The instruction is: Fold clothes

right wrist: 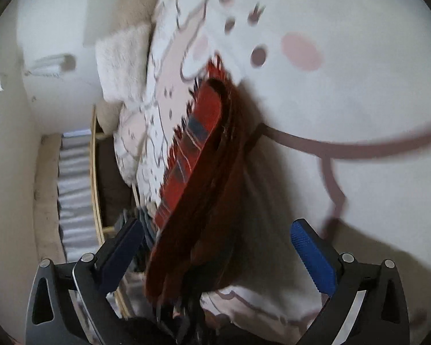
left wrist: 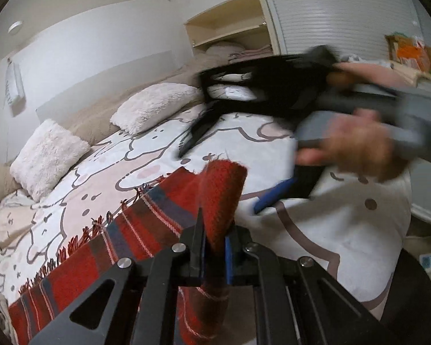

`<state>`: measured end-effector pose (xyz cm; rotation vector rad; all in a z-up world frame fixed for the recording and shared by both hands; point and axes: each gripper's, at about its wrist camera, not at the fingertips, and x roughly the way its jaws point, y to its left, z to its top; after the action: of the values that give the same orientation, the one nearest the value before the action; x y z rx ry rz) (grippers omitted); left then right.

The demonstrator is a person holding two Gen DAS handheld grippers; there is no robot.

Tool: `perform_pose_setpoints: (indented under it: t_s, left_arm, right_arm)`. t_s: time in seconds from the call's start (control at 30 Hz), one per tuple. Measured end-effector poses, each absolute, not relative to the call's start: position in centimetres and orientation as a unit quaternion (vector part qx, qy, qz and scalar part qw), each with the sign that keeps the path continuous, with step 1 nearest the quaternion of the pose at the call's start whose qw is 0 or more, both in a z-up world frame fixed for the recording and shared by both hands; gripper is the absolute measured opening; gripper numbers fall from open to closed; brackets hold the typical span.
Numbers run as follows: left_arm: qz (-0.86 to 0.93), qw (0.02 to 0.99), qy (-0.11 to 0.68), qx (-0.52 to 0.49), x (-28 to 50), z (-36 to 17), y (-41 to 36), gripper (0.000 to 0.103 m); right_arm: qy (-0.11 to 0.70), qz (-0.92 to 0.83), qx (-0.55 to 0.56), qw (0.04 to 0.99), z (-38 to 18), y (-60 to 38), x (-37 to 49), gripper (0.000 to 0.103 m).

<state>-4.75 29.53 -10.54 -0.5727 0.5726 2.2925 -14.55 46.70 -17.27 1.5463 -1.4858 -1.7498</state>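
The left gripper (left wrist: 215,247), black with blue pads, sits at six o'clock with its jaws pinched on a raised fold of the red plaid woollen scarf with fringed edge (left wrist: 146,221). The scarf trails toward seven o'clock across the white bedspread printed with cartoon outlines (left wrist: 163,149). At three o'clock a blurred hand (left wrist: 356,143) holds the right gripper (left wrist: 244,149), its fingers spread apart above the bedspread. Two white fluffy pillows (left wrist: 155,106) lie toward ten o'clock.
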Motion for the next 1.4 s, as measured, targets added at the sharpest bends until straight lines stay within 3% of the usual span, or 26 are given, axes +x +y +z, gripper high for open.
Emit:
perform_pose_setpoints:
  t_s: [0.1, 0.17, 0.23, 0.27, 0.33, 0.4, 0.67, 1.0, 1.4]
  left_arm:
    - [0.879, 0.354, 0.227, -0.223, -4.2, -10.9, 29.9, 0.01]
    - [0.877, 0.357, 0.231, -0.223, -3.9, -11.1, 30.1, 0.01]
    - [0.876, 0.36, 0.226, -0.229, -3.7, -11.3, 30.2, 0.01]
    - [0.876, 0.359, 0.222, -0.233, -3.9, -11.3, 30.2, 0.01]
    - [0.878, 0.356, 0.212, -0.239, -4.1, -11.3, 30.1, 0.01]
    - [0.884, 0.349, 0.201, -0.239, -4.4, -11.0, 29.7, 0.01]
    - [0.918, 0.313, 0.122, -0.21, -3.6, -7.0, 25.0, 0.01]
    - [0.961, 0.197, 0.041, -0.189, -1.4, -3.9, 12.4, 0.01]
    - [0.96, 0.032, -0.05, -0.274, -2.1, -8.3, -3.9, 0.01]
  right_arm:
    - [-0.512, -0.604, 0.567, 0.229, -18.4, 45.5, -18.3, 0.102]
    - [-0.488, -0.606, 0.581, 0.238, -19.0, 45.0, -20.7, 0.094]
    - [-0.471, -0.612, 0.59, 0.236, -19.4, 44.8, -22.2, 0.066]
    - [-0.465, -0.615, 0.593, 0.233, -19.5, 44.9, -22.8, 0.06]
    - [-0.453, -0.621, 0.598, 0.225, -19.8, 45.1, -23.8, 0.027]
    - [-0.45, -0.623, 0.599, 0.225, -20.0, 45.2, -24.1, 0.013]
    - [-0.362, -0.704, 0.574, 0.211, -12.9, 42.1, -23.0, 0.013]
    - [-0.236, -0.749, 0.544, 0.295, -2.7, 25.7, -24.4, 0.013]
    - [-0.141, -0.727, 0.592, 0.318, -7.5, 4.9, -25.4, 0.013]
